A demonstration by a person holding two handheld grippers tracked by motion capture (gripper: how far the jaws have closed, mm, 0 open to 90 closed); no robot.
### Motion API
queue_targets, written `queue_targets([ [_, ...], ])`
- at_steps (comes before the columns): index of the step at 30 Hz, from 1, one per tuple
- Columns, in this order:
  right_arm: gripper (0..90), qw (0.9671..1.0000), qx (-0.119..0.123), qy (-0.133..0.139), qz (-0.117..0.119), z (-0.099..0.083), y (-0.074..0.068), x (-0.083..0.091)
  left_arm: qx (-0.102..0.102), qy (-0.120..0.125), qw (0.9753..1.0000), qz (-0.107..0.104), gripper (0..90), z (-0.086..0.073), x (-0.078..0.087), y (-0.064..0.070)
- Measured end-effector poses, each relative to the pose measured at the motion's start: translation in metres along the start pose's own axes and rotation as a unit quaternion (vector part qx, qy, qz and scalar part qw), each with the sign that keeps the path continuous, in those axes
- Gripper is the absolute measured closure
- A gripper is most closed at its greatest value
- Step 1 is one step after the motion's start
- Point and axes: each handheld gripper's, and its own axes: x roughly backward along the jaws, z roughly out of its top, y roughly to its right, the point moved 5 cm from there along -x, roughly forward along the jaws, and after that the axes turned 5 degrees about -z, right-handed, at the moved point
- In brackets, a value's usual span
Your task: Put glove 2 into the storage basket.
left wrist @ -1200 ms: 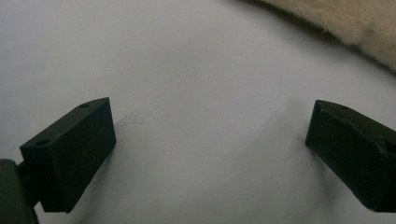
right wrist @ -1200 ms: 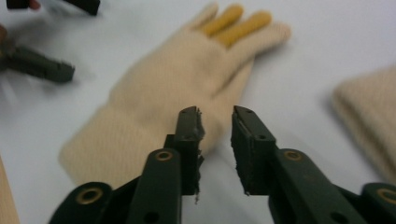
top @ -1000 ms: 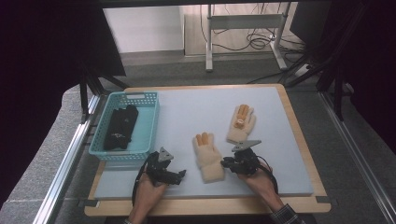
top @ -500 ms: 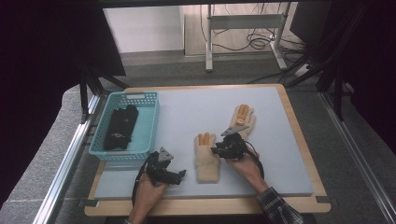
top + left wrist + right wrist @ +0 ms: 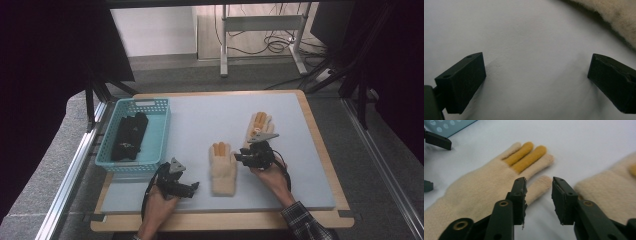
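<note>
Two cream knit gloves with orange fingers lie flat on the pale mat. The nearer glove (image 5: pixel 222 167) (image 5: pixel 481 187) lies at the middle; the second glove (image 5: pixel 260 124) (image 5: pixel 604 187) is farther back and to the right. My right gripper (image 5: pixel 240 157) (image 5: pixel 539 186) is low between them, narrowly open, with the near glove's thumb tip (image 5: pixel 541 182) in the gap just under its jaws. My left gripper (image 5: pixel 194 187) (image 5: pixel 536 80) stands wide open over bare mat, left of the near glove's cuff (image 5: pixel 616 20), holding nothing.
A teal basket (image 5: pixel 132 166) (image 5: pixel 454 125) holding black gloves (image 5: pixel 127 135) stands at the table's left side. The wooden table rim (image 5: pixel 220 220) frames the mat. Beyond the far edge are a metal stand and cables on the floor.
My right gripper has moved from the mat's front right, forward and left, down to the near glove's thumb. The left gripper has stayed put.
</note>
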Motion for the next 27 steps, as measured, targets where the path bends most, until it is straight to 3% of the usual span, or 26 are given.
queue_targets([
  [6, 56.0, 0.9993, 0.005, 0.017, -0.033, 0.005, 0.025, 0.011, 0.0, 0.0, 1.0, 0.0, 1.9, 0.0, 0.0, 0.0],
  [7, 56.0, 0.9984, -0.002, 0.027, -0.049, 0.009, 0.04, 0.016, 0.0, 0.0, 1.0, 0.0, 1.9, 0.0, 0.0, 0.0],
  [9, 55.3, 0.9977, -0.008, 0.028, -0.061, 0.011, 0.05, 0.018, 0.0, 0.0, 1.0, 0.0, 1.8, 0.0, 0.0, 0.0],
  [13, 48.5, 0.9954, -0.026, 0.027, -0.088, 0.017, 0.077, 0.013, 0.0, 0.0, 1.0, 0.0, 1.8, 0.0, 0.0, 0.0],
  [16, 43.4, 0.9941, -0.023, 0.024, -0.103, 0.02, 0.09, 0.003, 0.0, 0.001, 1.0, 0.0, 1.8, 0.0, 0.0, 0.0],
  [21, 39.7, 0.9945, -0.017, 0.014, -0.103, 0.02, 0.102, -0.018, 0.001, 0.001, 1.0, 0.0, 1.8, 0.0, 0.0, 0.0],
  [24, 40.5, 0.9933, -0.011, 0.003, -0.115, 0.016, 0.105, -0.031, 0.001, 0.0, 1.0, 0.0, 1.8, 0.0, 0.0, 0.0],
  [27, 50.8, 0.9928, -0.024, -0.004, -0.118, 0.013, 0.106, -0.036, 0.0, 0.0, 1.0, 0.0, 1.8, 0.0, 0.0, 0.0],
])
